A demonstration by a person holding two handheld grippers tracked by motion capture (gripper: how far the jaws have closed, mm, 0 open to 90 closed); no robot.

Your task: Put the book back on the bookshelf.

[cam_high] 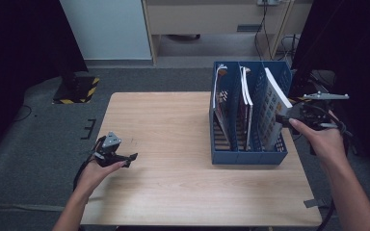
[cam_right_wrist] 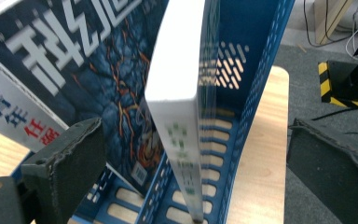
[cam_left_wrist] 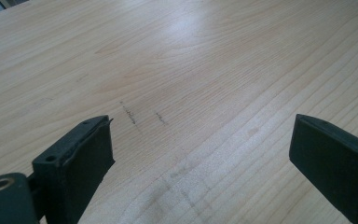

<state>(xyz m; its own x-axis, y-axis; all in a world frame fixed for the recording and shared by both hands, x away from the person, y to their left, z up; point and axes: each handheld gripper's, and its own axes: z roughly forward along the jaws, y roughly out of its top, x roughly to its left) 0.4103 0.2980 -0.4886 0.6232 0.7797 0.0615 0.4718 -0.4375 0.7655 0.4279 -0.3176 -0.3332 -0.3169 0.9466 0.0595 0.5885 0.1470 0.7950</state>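
The left gripper (cam_high: 131, 159) is resting low over the bare wooden table (cam_high: 173, 144), jaws spread wide and holding nothing. Further right, the right gripper (cam_high: 280, 117) is lining up on the white-spined book (cam_high: 272, 108) leaning in the blue rack's (cam_high: 248, 156) rightmost slot, jaws wide apart, straddling the spine, not gripping. Next it likely needs closing squarely on that spine.

The high view is dim, its corners falling into black, with only the bench (cam_high: 173, 144) evenly lit. In the left gripper view a soft glare from above whitens the far wood (cam_left_wrist: 205, 18). The right gripper view is sharp on the book (cam_right_wrist: 182, 93) edge (nearer tongs blur slightly).
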